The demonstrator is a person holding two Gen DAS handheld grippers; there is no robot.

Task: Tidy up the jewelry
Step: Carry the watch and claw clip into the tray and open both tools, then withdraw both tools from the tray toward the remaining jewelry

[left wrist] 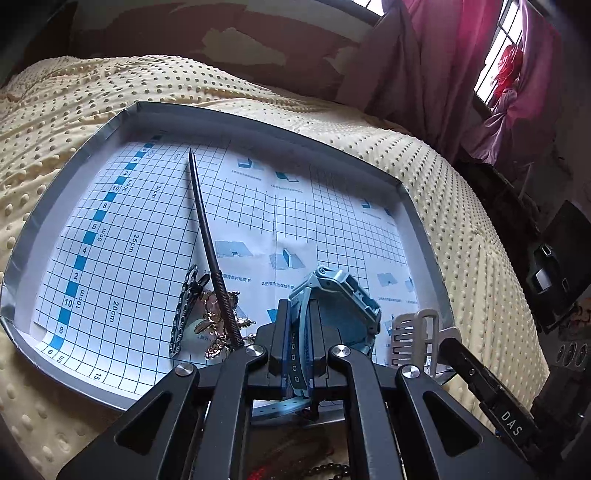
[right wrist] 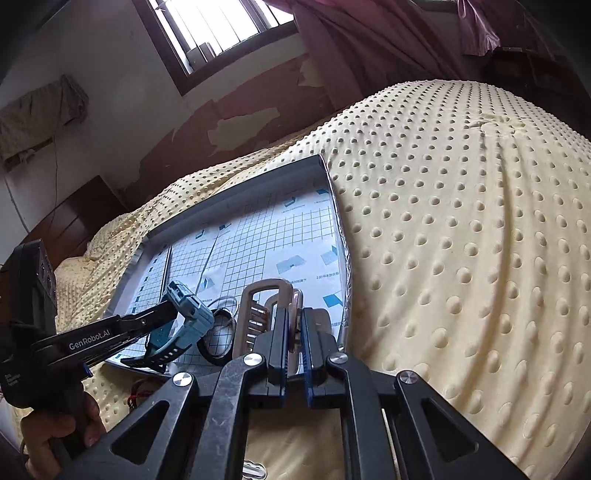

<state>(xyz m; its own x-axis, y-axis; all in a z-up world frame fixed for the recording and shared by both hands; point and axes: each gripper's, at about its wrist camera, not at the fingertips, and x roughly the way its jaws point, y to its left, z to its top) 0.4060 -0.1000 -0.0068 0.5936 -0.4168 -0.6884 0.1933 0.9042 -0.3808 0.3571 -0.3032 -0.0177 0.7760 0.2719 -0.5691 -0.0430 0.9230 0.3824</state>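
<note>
Left gripper: fingers closed on the blue watch, over the tray's near edge.
Right gripper: fingers clamping a beige comb at the near right corner.
Tray: on the bed; grid-paper lining.
Near left: hair stick, chain, gold ornament crowded together.
Open room: far half bare.

One shallow grey tray, lined with gridded paper.
One blue-grey wristwatch.
One cream hair comb.
One long dark hair stick.
One dark chain bracelet.
One gold ornament, partly hidden.
One dark ring-shaped band.
Two claws: left claw, right claw.
One yellow dimpled blanket.
Two barred windows.
</note>
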